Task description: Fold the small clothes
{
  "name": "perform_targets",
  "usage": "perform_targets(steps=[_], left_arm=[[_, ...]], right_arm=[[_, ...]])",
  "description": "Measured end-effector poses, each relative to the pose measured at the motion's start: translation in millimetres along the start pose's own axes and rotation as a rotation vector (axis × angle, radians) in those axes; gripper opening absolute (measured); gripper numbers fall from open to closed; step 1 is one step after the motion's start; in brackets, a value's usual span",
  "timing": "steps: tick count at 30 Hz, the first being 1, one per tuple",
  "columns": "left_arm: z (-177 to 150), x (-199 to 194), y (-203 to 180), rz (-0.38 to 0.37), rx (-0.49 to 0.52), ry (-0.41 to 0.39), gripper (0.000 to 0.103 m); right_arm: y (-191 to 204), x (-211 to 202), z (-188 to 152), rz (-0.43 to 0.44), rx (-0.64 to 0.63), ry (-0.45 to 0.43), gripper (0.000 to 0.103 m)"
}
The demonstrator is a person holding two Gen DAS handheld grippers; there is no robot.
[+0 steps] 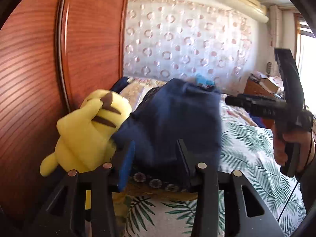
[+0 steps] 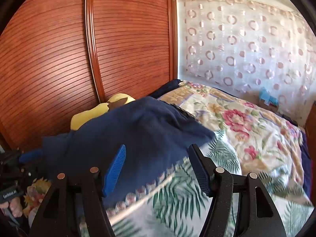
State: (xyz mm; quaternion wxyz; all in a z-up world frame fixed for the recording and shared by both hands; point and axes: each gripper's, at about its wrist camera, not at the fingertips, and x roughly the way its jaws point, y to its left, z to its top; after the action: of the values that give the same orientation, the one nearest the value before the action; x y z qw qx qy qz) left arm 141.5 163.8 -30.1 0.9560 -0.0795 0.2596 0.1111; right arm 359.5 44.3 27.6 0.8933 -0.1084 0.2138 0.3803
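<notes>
Navy garment [image 2: 138,130], yellow plush [image 1: 86,134] — brown stripes, palm-leaf bedsheet [image 1: 252,158]

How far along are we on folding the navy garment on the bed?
Barely started, by the look of it. The navy garment lies in a rumpled heap on the leaf-print bedspread, partly over the yellow plush toy, with no clean fold visible. The left gripper and right gripper are both open around its near edge. Grasping, flattening and folding remain.

- Both the left gripper [image 1: 156,158] and the right gripper [image 2: 158,167] are built of matte black frames with round silver pins.
- Ribbed blue fingers [image 2: 114,170] are fitted.
- A bare-skinned hand [image 1: 290,146] is seen.
</notes>
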Motion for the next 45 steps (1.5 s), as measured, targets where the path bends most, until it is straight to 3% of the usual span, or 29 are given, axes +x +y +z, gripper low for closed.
perform_targets(steps=[1, 2, 4, 10, 18, 21, 32, 38, 45], left_arm=[[1, -4, -4, -0.001, 0.012, -0.005, 0.045], [1, -8, -9, -0.003, 0.027, -0.009, 0.063], [2, -20, -20, -0.029, 0.050, -0.049, 0.084], [0, -43, -50, -0.089, 0.109, -0.098, 0.096], [-10, -60, -101, -0.197, 0.192, -0.082, 0.096], [-15, -70, -121, -0.211, 0.224, -0.083, 0.096], [-11, -109, -159, -0.217, 0.231, -0.103, 0.096], [-10, -123, -163, -0.229, 0.219, -0.119, 0.096], [-10, -125, -163, -0.232, 0.216, -0.121, 0.096]], right_arm=[[2, -9, -6, -0.009, 0.005, -0.004, 0.068], [2, -19, -11, -0.016, 0.011, -0.008, 0.068], [5, -42, -22, -0.034, 0.025, -0.019, 0.068], [14, -114, -59, -0.093, 0.066, -0.051, 0.068], [39, -201, -111, -0.212, 0.118, -0.085, 0.082], [51, -234, -126, -0.255, 0.152, -0.103, 0.088], [87, -344, -150, -0.402, 0.278, -0.205, 0.091], [109, -383, -159, -0.438, 0.301, -0.252, 0.091], [115, -383, -166, -0.457, 0.306, -0.257, 0.091]])
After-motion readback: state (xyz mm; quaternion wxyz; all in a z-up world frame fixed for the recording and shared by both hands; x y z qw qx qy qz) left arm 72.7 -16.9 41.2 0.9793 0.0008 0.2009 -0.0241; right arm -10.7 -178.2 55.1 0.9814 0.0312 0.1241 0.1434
